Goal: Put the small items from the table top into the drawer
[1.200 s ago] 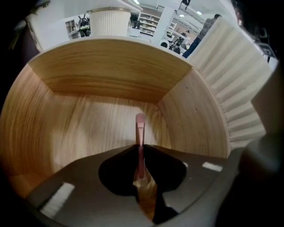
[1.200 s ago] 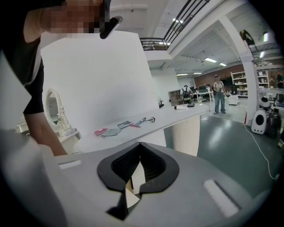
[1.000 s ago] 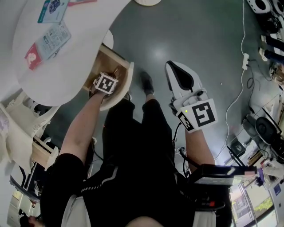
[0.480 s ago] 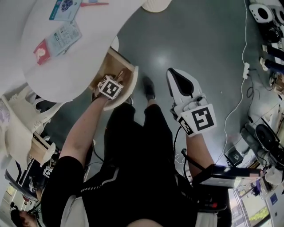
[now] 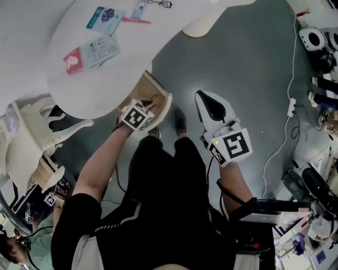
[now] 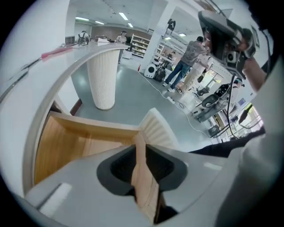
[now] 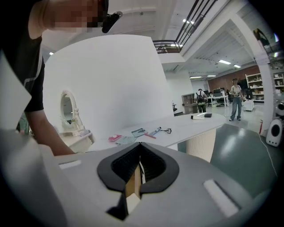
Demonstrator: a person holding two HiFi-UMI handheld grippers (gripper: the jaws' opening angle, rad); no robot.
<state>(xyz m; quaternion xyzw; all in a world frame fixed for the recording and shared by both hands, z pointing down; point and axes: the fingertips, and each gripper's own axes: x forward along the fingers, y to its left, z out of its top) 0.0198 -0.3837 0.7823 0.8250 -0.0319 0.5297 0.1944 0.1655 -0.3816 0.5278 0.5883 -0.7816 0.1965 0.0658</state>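
Wooden and open, the drawer [image 6: 66, 137] juts out from under the near edge of the white table top [image 5: 105, 87], and the left gripper [image 6: 138, 144] hangs just over it. Its jaws have just been closing and now stand a little apart with nothing between them; only the drawer's wood shows through the gap. The right gripper [image 7: 140, 148] is off to the right over the grey floor. Its jaws are drawn in to a thin slit, the tips seeming to meet, and they hold nothing.

The small items lie on the table top, far and to the left, well apart from both grippers: a red packet [image 5: 73, 60], a pale blue packet [image 5: 103, 47], a teal card [image 5: 103, 16] and a pink pen [image 5: 136, 21].

Several things could go wrong from here. The left gripper sits close beside the table's edge, so a careless lift toward the items could knock it. The packets and card are thin and lie flat on a smooth top. Jaws this narrow would ride over them or shove them along, perhaps off the edge, unless opened first. The pen may roll if nudged. The open drawer also stands near the person's legs, and a bump could push it shut
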